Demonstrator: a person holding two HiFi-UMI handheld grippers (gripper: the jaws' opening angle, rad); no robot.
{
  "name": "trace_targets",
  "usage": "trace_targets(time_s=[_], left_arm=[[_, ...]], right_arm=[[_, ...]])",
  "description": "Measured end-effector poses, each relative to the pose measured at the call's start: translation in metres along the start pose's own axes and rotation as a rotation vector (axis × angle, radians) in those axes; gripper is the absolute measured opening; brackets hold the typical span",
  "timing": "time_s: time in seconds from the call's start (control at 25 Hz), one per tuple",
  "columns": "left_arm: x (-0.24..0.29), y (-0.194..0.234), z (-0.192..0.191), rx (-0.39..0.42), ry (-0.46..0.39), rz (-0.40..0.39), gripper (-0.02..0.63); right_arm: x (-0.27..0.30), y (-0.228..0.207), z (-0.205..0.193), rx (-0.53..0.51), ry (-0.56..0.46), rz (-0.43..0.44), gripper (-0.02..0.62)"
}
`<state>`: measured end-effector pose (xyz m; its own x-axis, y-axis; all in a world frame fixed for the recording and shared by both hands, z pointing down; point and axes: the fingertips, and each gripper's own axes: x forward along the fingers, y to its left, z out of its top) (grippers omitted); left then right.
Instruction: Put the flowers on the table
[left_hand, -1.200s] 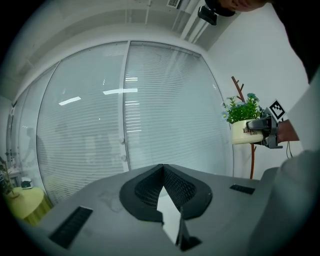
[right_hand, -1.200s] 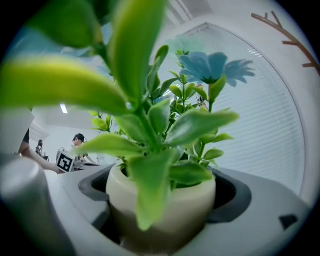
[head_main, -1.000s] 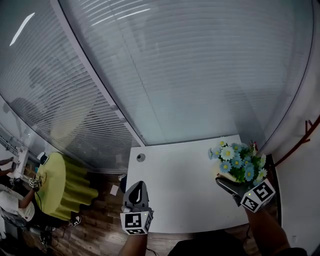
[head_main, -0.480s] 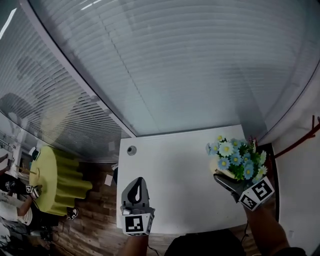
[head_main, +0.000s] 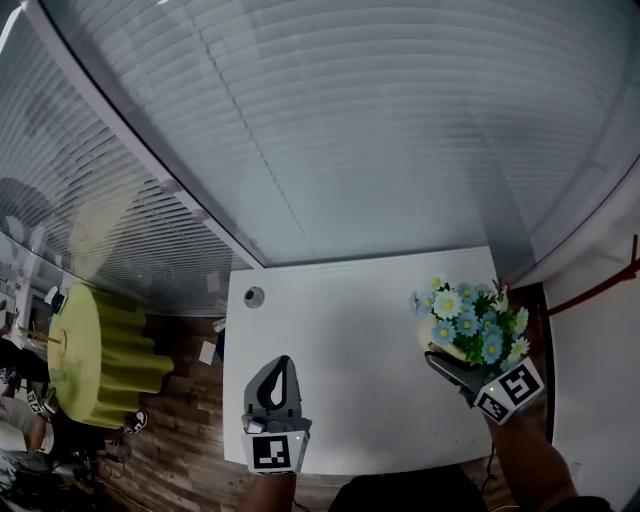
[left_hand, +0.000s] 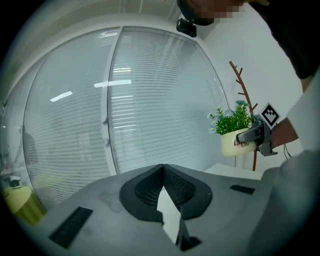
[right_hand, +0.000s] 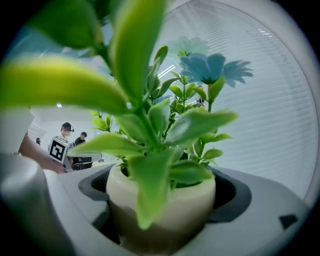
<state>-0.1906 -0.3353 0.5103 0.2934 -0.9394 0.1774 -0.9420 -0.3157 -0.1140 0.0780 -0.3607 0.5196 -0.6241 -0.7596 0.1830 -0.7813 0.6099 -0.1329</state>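
Right gripper (right_hand: 162, 200) stays clenched around the cream pot (right_hand: 167, 212) of the flowers (head_main: 468, 322). Its own view shows the pot wedged between both jaws, with leaves filling the upper frame. Change over the last second: in the head view the white counter (head_main: 330, 350) has grown wider in the frame and its left edge has slid further left. The bunch keeps its place at the right of the frame, over the counter's right-hand strip, and the grip on the pot is unchanged. In the left gripper view the pot hangs at the right of the frame with a gap between its base and the counter corner, so I judge it not yet set down. Left gripper (head_main: 283, 365) is at lower centre-left, jaws together on nothing, idle over the counter's near edge. Meaning: the carry is nearly over; lowering and release are what is left. Risk: the pot is close to the right edge, so I should bring it inward before letting go.
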Motion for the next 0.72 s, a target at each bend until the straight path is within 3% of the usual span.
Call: trace_targets(time_s=[0.72], left_arm=[[0.015,-0.025,-0.053,-0.057,0.090,0.000,0.003]], right_arm=[[0.014,-0.013,-0.062,0.007,0.022,-0.035,0.543]])
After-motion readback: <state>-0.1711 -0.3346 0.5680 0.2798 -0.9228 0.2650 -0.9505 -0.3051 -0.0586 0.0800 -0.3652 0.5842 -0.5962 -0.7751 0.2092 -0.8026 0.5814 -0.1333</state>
